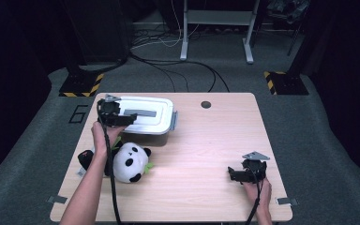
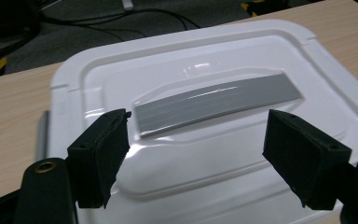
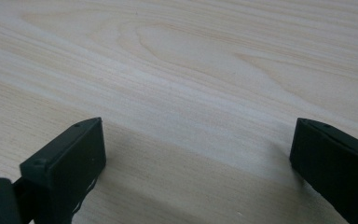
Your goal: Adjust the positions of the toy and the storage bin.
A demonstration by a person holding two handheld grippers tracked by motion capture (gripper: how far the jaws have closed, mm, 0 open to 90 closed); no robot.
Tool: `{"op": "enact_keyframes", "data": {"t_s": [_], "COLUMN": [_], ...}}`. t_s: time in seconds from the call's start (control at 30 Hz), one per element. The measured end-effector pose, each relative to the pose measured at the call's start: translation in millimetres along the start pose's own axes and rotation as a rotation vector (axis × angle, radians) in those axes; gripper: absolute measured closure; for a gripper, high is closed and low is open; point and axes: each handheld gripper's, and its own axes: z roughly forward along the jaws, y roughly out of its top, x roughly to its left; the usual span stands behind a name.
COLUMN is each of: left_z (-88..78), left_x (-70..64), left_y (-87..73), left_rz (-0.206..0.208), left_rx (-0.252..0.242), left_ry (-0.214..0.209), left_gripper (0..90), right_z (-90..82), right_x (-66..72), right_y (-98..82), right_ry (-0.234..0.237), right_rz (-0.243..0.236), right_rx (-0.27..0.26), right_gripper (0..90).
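Observation:
A white plastic box (image 1: 161,123) with its lid on stands at the table's back left, and a grey handle strip (image 1: 143,113) runs along the lid. My left gripper (image 1: 130,120) hovers over the box's left part, open and holding nothing. In the left gripper view the lid (image 2: 191,51) lies under the jaws, which stand wide apart with the grey handle (image 2: 219,102) just beyond them. A black-and-white panda plush (image 1: 130,162) lies at the front left beside the person's left forearm. My right gripper (image 1: 232,176) rests at the front right, open over bare wood (image 3: 191,56).
The wooden table (image 1: 206,140) has a dark round hole (image 1: 206,104) near its back edge. Beyond it on the grey floor lie cables, two stands with yellow-black tape (image 1: 80,85) and a metal frame's legs (image 1: 185,47).

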Motion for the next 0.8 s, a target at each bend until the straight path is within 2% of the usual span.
{"op": "enact_keyframes", "data": {"t_s": [0.17, 0.3, 0.43, 0.6, 0.8], "left_z": [-1.9, 2.4, 4.4, 7.7, 8.1], "left_x": [18.4, 27.8, 26.7, 22.4, 23.1], "left_y": [-6.6, -12.1, -13.2, -10.3, -10.6], "left_rz": [-0.038, -0.058, -0.052, -0.039, -0.030], "left_rx": [0.038, 0.086, 0.081, 0.086, 0.079], "left_ry": [0.034, 0.022, 0.014, 0.031, 0.014], "left_gripper": [22.0, 22.6, 25.9, 26.2, 28.3], "right_z": [0.0, 0.0, 0.0, 0.0, 0.0], "right_x": [0.0, 0.1, 0.2, 0.1, 0.1], "right_y": [0.0, 0.0, -0.1, 0.0, 0.0], "right_ry": [0.000, -0.001, -0.001, -0.001, -0.001], "right_rz": [0.000, 0.001, 0.001, 0.001, 0.001], "right_rx": [0.000, -0.001, -0.001, -0.001, -0.001], "right_gripper": [2.7, 2.7, 2.7, 2.7, 2.7]}}
